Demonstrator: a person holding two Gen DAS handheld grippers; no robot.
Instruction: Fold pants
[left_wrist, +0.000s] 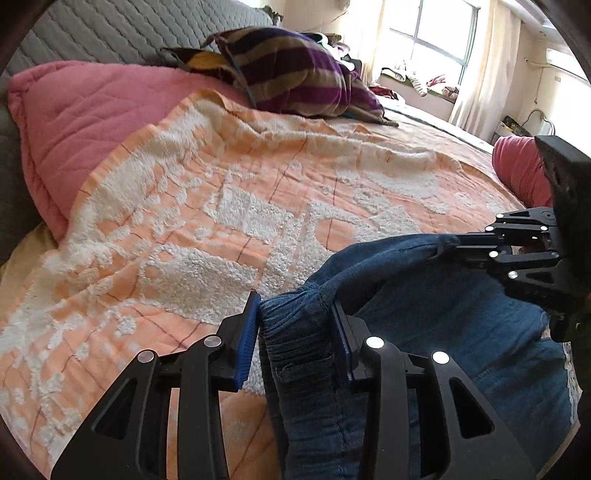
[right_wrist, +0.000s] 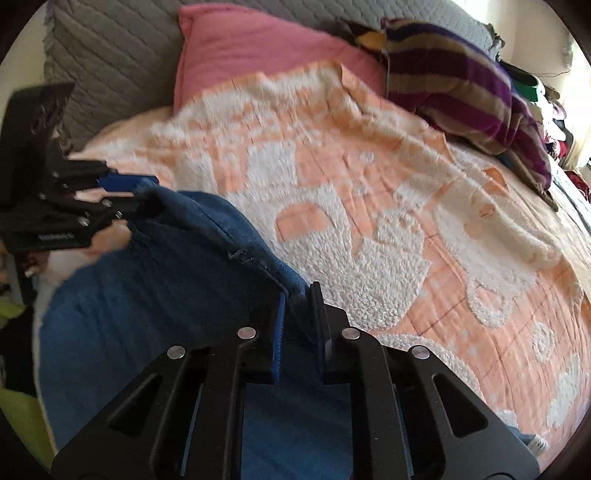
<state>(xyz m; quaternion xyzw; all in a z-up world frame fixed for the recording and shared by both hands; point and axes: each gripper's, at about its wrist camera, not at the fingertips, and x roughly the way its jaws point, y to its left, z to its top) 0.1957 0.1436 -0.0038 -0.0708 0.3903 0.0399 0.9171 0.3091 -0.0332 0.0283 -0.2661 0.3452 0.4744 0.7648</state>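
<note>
Blue denim pants (left_wrist: 424, 317) hang lifted over the bed, stretched between both grippers. My left gripper (left_wrist: 295, 325) is shut on the bunched elastic waistband of the pants at one corner. My right gripper (right_wrist: 299, 317) is shut on the other edge of the pants (right_wrist: 155, 295). The right gripper also shows in the left wrist view (left_wrist: 461, 243), pinching the fabric at the right. The left gripper shows in the right wrist view (right_wrist: 144, 195) at the left, holding the raised corner. The lower part of the pants is hidden below both views.
An orange and white textured blanket (left_wrist: 221, 206) covers the bed. A pink quilt (left_wrist: 81, 122) and a purple striped pillow (left_wrist: 295, 74) lie at the far side against a grey quilted headboard (left_wrist: 118, 29). A window (left_wrist: 432, 40) is at the far right.
</note>
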